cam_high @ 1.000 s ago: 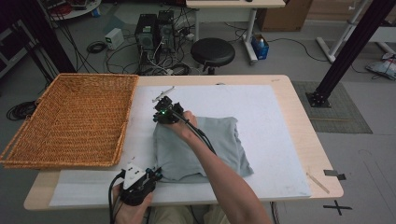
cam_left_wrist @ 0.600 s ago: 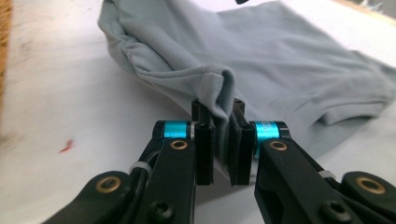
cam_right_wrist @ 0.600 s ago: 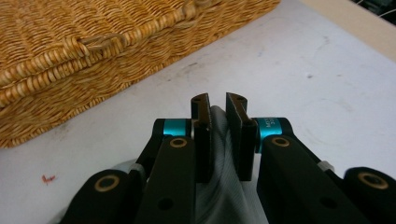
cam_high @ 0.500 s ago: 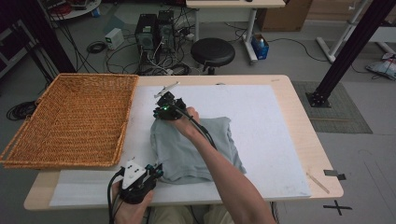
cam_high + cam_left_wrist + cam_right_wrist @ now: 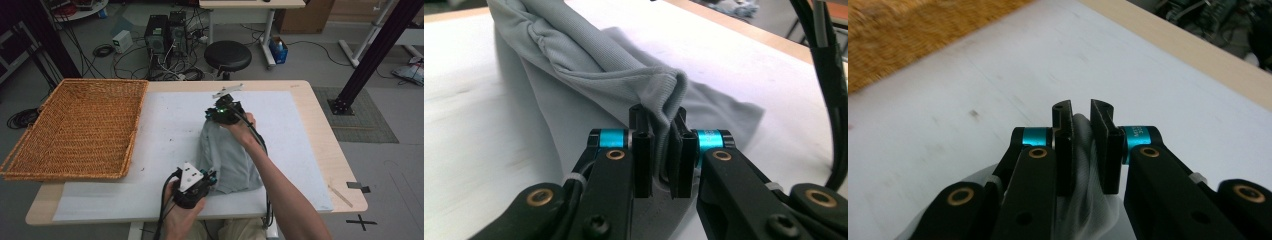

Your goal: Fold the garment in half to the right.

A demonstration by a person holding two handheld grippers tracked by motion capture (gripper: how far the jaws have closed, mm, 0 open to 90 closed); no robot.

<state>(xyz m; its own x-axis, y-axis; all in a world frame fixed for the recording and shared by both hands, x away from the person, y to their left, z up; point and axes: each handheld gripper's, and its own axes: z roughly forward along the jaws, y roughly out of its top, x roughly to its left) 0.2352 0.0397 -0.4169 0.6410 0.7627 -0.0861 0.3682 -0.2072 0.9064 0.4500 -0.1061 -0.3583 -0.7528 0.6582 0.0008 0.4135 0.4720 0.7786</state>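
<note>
The table carries a wicker basket at nine o'clock, with nothing in it. The grey cloth lies at centre, bunched into a narrow fold, so folding looks about half done and basketing remains. The right gripper pinches its twelve o'clock end; the left gripper pinches its six o'clock hem.
</note>
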